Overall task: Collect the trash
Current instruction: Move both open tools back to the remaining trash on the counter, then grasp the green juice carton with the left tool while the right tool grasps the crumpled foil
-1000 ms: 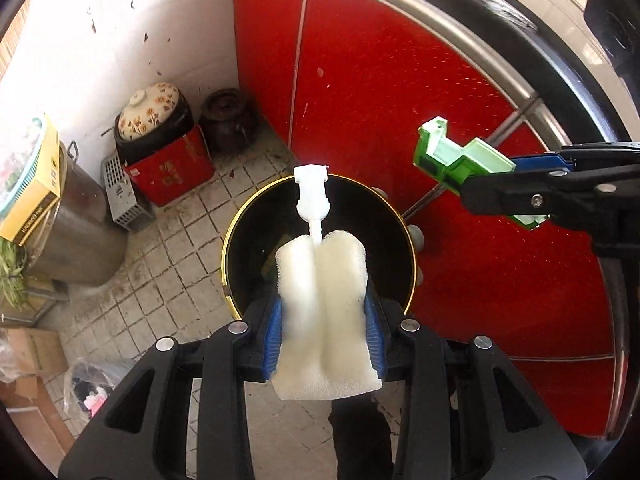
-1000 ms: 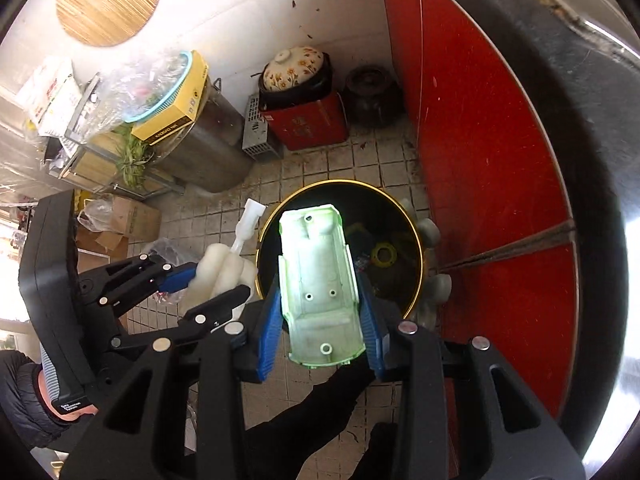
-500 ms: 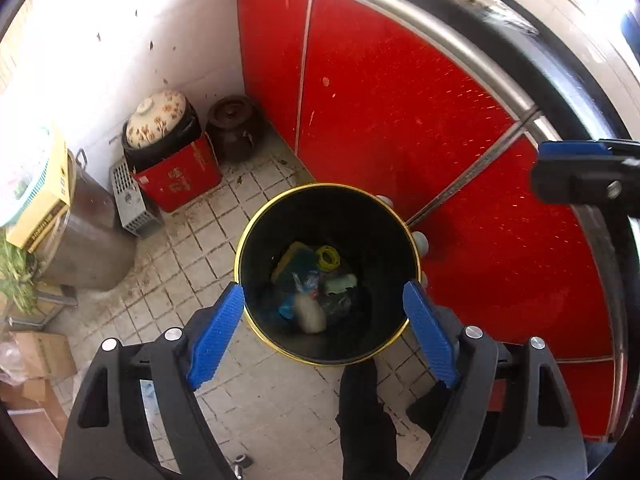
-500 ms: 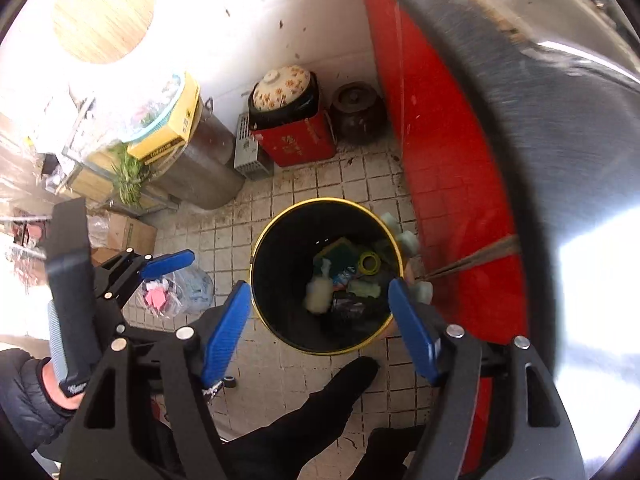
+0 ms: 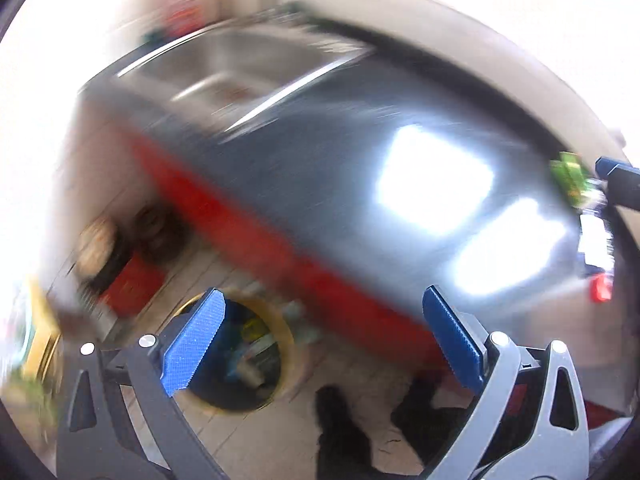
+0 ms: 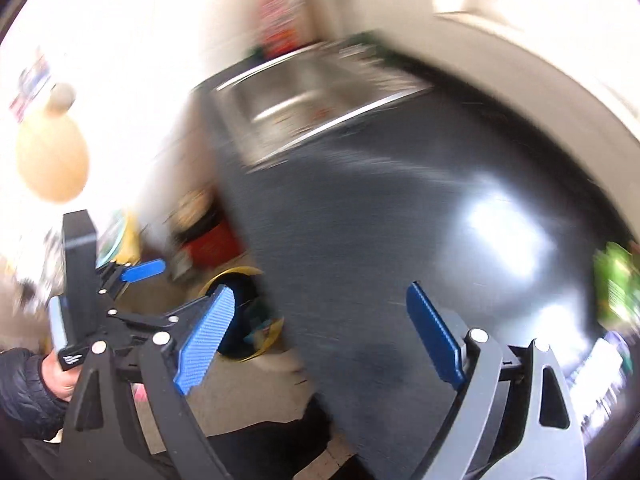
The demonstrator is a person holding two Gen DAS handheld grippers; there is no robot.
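The black trash bin (image 5: 280, 364) with a gold rim stands on the tiled floor, blurred, with several coloured bits of trash inside. My left gripper (image 5: 324, 344) hangs above it, jaws opening, nothing between the blue pads. My right gripper (image 6: 320, 340) is also opening and empty, over the edge of the dark countertop (image 6: 400, 220), with the bin (image 6: 240, 276) down to its left. A green package (image 6: 616, 284) lies on the counter at the far right and shows again as the green package (image 5: 568, 176) in the left wrist view.
A steel sink (image 5: 240, 68) is set in the dark countertop (image 5: 340, 152) above red cabinet doors (image 5: 248, 216). Pots and a red box (image 5: 132, 276) stand on the floor by the wall. A hand in a dark sleeve (image 6: 52, 376) holds the left gripper. Dark shoes (image 5: 340, 420) stand near the bin.
The white foam piece and the green plastic piece were let go and dropped into the bin. Both grippers opened wide, then rose and swung away, bringing the countertop and sink into view.
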